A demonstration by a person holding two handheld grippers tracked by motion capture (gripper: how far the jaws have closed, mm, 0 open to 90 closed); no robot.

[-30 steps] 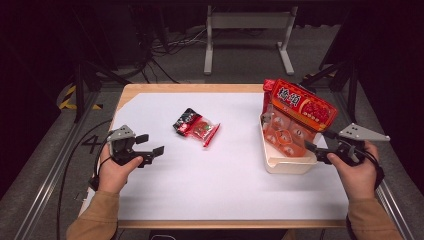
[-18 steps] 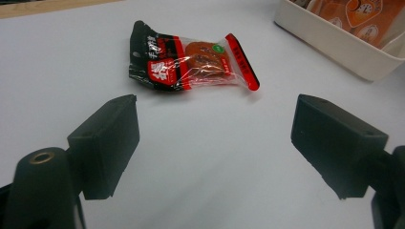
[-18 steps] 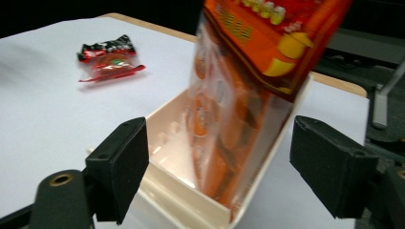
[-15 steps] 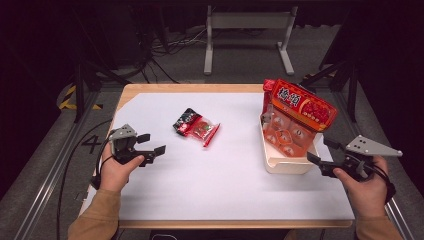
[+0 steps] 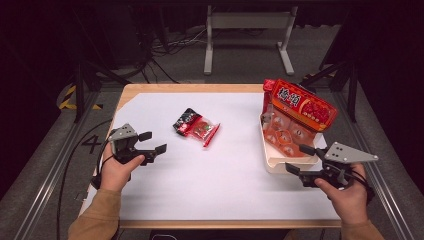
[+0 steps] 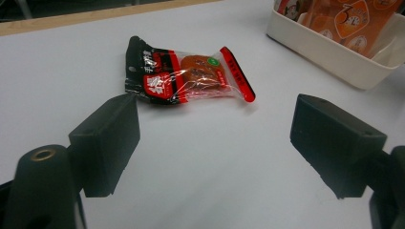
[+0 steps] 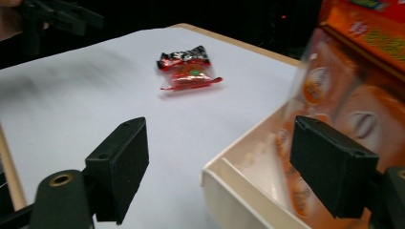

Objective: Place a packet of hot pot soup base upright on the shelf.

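My left gripper (image 6: 215,143) stands open and empty, the snack packet (image 6: 188,76) ahead of its jaws; my right gripper (image 7: 219,171) gapes open over the white tray's (image 7: 239,191) corner.

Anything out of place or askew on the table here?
One small snack packet lies alone and skewed mid-table, apart from the white bin. The big red bag leans out over the bin's rim instead of sitting inside. Nothing spilled or torn.

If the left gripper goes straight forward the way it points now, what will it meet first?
Probably the red and black snack packet. The left gripper is open and empty, with bare white table ahead of its jaws, and the packet lies beyond, slightly toward the left jaw. Depth is hard to judge.
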